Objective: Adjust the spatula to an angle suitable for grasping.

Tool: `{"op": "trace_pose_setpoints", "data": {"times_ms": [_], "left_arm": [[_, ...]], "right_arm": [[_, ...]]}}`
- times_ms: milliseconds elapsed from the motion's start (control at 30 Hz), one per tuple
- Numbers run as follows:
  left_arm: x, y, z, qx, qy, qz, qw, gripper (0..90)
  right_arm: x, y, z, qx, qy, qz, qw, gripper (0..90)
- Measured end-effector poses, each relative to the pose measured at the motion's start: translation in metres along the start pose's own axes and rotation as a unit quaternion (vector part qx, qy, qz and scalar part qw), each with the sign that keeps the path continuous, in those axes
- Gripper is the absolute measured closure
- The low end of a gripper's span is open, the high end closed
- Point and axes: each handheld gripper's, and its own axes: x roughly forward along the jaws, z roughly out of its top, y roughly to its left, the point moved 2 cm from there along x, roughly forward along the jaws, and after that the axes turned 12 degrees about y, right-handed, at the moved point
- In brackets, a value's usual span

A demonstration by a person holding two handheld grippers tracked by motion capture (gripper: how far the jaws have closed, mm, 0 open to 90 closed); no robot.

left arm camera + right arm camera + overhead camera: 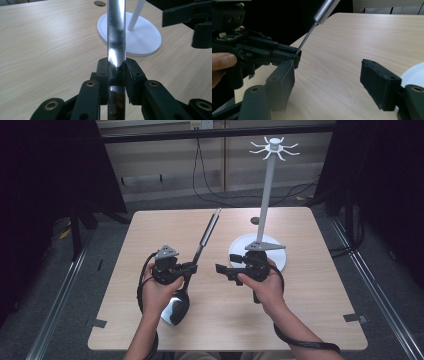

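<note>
The left gripper [191,268] is clamped on the thin metal stem of a ladle [200,247], whose handle slants toward one o'clock and whose bowl hangs near the table [150,230] at six o'clock below the hand. The right gripper [222,269], at three o'clock from it, holds nothing, its jaws parted. A white stand [267,195] rises just behind it.

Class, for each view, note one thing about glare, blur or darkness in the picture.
High view: dark surroundings, glare on the ladle bowl. Left gripper view: bright streaks on the handle, stand base soft. Right gripper view: near jaws blurred, black background.
</note>
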Motion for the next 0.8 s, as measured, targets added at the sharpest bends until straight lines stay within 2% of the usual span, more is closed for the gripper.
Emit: {"op": "trace_pose_setpoints", "data": {"times_ms": [133, 300, 400, 433, 533, 800], "left_arm": [[-0.003, -0.007, 0.004, 0.013, -0.007, -0.002, 0.9999, 75.2], [-0.003, -0.016, 0.009, 0.025, -0.015, -0.007, 0.9995, 75.2], [-0.003, -0.021, 0.011, 0.027, -0.021, -0.01, 0.9994, 75.2], [-0.003, -0.021, 0.012, 0.036, -0.021, -0.011, 0.9991, 75.2], [-0.002, -0.025, 0.013, 0.034, -0.028, -0.015, 0.9989, 75.2], [0.002, -0.034, 0.015, 0.044, -0.032, -0.011, 0.9985, 75.1]], "right_arm": [[0.004, 0.007, 0.006, 0.001, -0.009, 0.013, 0.9999, 34.4], [0.008, 0.015, 0.016, 0.006, -0.022, 0.018, 0.9996, 40.2], [0.008, 0.019, 0.021, 0.013, -0.028, 0.013, 0.9994, 44.2], [0.009, 0.02, 0.023, 0.018, -0.034, 0.014, 0.9992, 45.8], [0.009, 0.022, 0.027, 0.028, -0.039, 0.008, 0.9988, 50.8], [0.013, 0.022, 0.028, 0.049, -0.036, -0.007, 0.9981, 62.9]]}}
